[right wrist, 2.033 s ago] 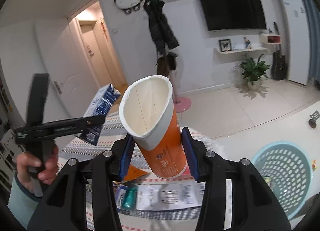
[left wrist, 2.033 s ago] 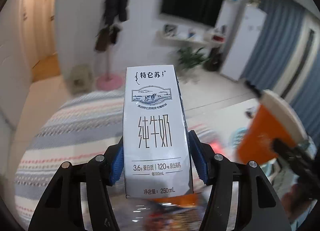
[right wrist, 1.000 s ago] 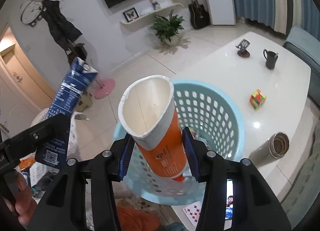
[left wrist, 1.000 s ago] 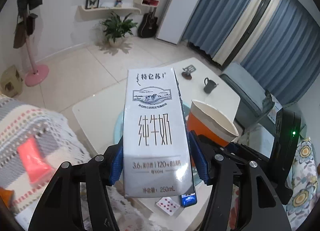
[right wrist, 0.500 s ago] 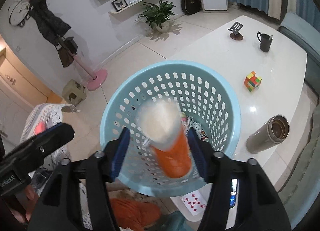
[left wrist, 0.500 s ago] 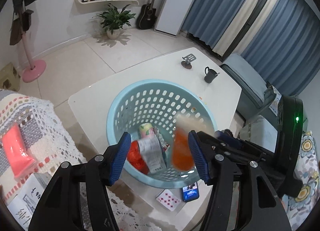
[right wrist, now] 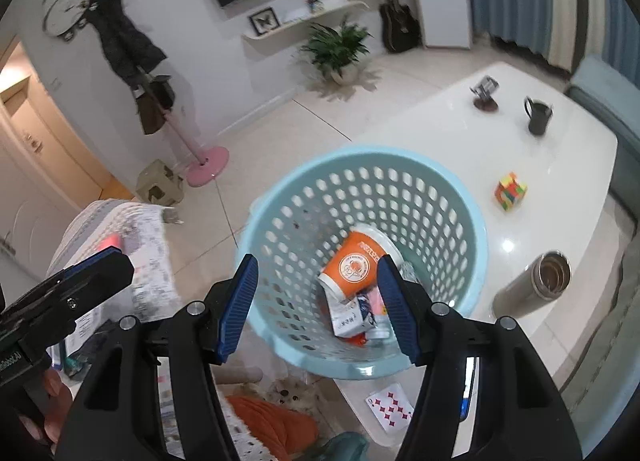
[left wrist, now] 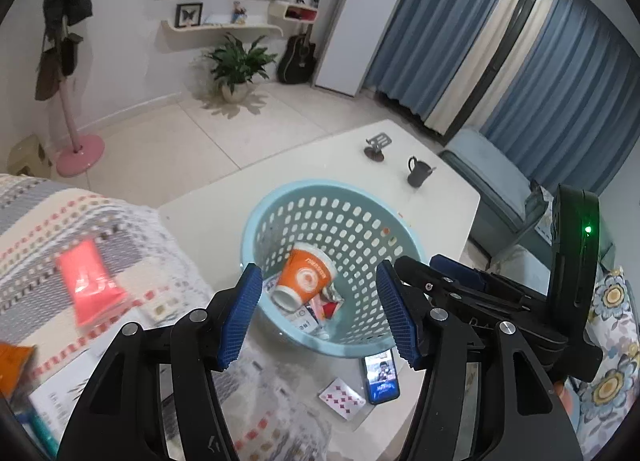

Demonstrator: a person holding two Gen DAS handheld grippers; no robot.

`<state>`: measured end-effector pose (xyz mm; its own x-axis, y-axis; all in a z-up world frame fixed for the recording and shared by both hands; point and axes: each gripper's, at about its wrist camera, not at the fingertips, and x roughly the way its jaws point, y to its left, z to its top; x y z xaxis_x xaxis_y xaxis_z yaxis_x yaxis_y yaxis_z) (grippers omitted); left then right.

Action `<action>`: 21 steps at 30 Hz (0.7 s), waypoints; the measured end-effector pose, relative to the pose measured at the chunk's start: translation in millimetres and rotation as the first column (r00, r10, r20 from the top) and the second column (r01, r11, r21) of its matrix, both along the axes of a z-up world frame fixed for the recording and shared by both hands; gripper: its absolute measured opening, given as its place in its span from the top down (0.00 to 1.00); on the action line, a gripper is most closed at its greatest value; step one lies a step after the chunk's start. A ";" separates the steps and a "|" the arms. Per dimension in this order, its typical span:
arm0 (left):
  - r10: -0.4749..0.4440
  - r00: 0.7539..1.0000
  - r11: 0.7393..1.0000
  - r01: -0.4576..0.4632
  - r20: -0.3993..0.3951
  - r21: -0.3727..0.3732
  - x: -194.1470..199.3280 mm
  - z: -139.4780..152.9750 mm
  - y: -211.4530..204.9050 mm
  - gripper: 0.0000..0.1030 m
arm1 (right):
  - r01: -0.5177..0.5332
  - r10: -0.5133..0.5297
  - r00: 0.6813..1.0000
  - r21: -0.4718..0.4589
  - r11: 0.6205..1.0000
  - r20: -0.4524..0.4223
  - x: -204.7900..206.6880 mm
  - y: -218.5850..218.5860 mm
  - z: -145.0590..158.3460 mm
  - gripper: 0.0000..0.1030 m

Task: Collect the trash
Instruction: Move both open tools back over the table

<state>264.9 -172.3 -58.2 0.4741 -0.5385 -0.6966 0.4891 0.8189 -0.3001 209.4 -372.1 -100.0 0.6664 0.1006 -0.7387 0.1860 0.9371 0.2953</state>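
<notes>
A light blue perforated basket [left wrist: 280, 213] [right wrist: 460, 197] stands on a white table. An orange paper cup [left wrist: 306, 275] [right wrist: 354, 265] lies on its side inside it, on top of a milk carton [right wrist: 348, 315] and other wrappers. My left gripper [left wrist: 318, 313] is open and empty above the basket's near rim. My right gripper [right wrist: 318, 307] is open and empty, also above the basket. A red packet [left wrist: 86, 281] lies on the striped cloth to the left.
On the white table [right wrist: 440, 121] stand a dark mug [right wrist: 538, 117], a phone stand [right wrist: 486, 93], a colour cube [right wrist: 510, 191] and a steel flask [right wrist: 536, 287]. A phone [left wrist: 382, 375] and a playing card [left wrist: 342, 399] lie at the near edge.
Both grippers have opened over the basket. The milk carton and the orange cup have dropped out of them and now lie inside the basket.
</notes>
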 end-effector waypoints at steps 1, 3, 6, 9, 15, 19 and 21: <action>0.008 1.000 1.000 -0.008 0.009 -0.006 -3.8 4.8 4.4 0.44 | -0.010 0.010 1.000 -0.007 1.000 0.012 -1.4 4.8 4.6 0.44; 0.026 0.999 0.999 -0.026 0.029 -0.022 -11.1 15.2 17.8 0.44 | -0.037 0.039 0.998 -0.025 0.999 0.046 -4.8 18.3 18.1 0.44; 0.058 0.996 0.997 -0.055 0.061 -0.046 -22.6 30.4 40.6 0.44 | -0.093 0.098 0.990 -0.054 0.994 0.100 -10.0 45.4 38.8 0.44; 0.092 0.991 0.994 -0.086 0.095 -0.064 -35.7 44.7 66.4 0.44 | -0.151 0.161 0.977 -0.083 0.985 0.137 -14.5 74.3 54.1 0.44; 0.194 0.968 0.979 -0.181 0.159 -0.091 -60.0 70.5 132.4 0.39 | -0.255 0.276 0.945 -0.132 0.958 0.177 -21.5 131.5 72.5 0.44; 0.272 0.942 0.962 -0.260 0.195 -0.083 -74.4 79.3 180.6 0.36 | -0.321 0.347 0.920 -0.156 0.934 0.183 -24.5 171.9 78.1 0.44; 0.320 0.927 0.947 -0.309 0.195 -0.085 -78.5 80.5 209.2 0.36 | -0.357 0.383 0.906 -0.163 0.920 0.178 -23.8 192.8 78.1 0.44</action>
